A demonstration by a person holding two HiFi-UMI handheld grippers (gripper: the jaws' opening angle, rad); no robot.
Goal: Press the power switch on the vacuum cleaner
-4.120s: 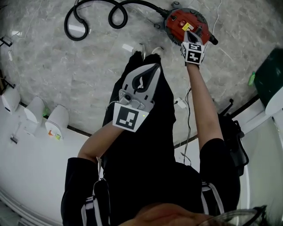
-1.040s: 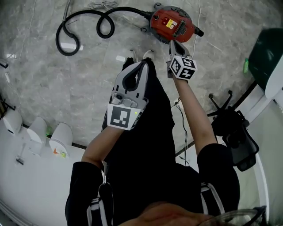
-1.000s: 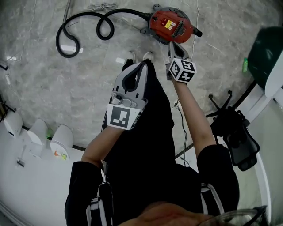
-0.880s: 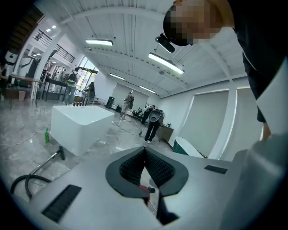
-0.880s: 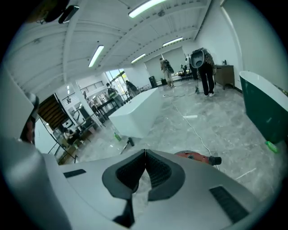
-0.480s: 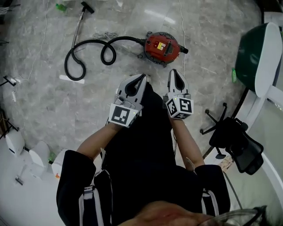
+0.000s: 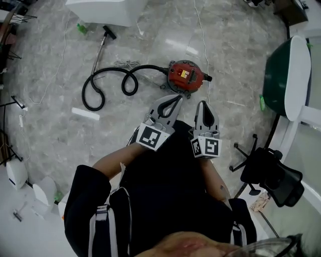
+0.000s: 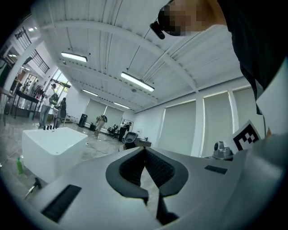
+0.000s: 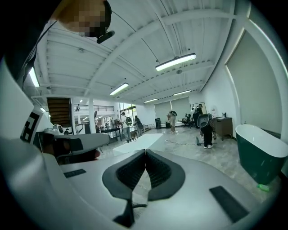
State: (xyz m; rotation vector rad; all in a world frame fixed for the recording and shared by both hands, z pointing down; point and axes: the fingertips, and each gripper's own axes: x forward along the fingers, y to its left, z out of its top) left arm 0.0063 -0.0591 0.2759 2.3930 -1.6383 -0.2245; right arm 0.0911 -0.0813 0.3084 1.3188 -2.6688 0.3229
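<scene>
The red vacuum cleaner [image 7: 185, 76] sits on the marble floor, seen from high above in the head view. Its black hose [image 7: 108, 88] curls off to the left toward the wand [image 7: 100, 43]. My left gripper [image 7: 176, 97] and right gripper [image 7: 202, 103] are held side by side in front of the person's body, well above the vacuum and touching nothing. Both are shut and empty. In the left gripper view the left gripper [image 8: 145, 148] points out across the room; the right gripper [image 9: 145, 152] does the same in its view. Neither gripper view shows the vacuum.
A green and white tub [image 7: 288, 75] stands at the right, also the green tub [image 9: 263, 150] in the right gripper view. A black office chair [image 7: 273, 173] is below it. A white box [image 7: 103, 7] stands at the top, and a white cable [image 7: 199, 30] crosses the floor.
The right gripper has lifted off the vacuum's top and drawn back beside the left one. The head view has risen, so the vacuum looks smaller and farther away.
</scene>
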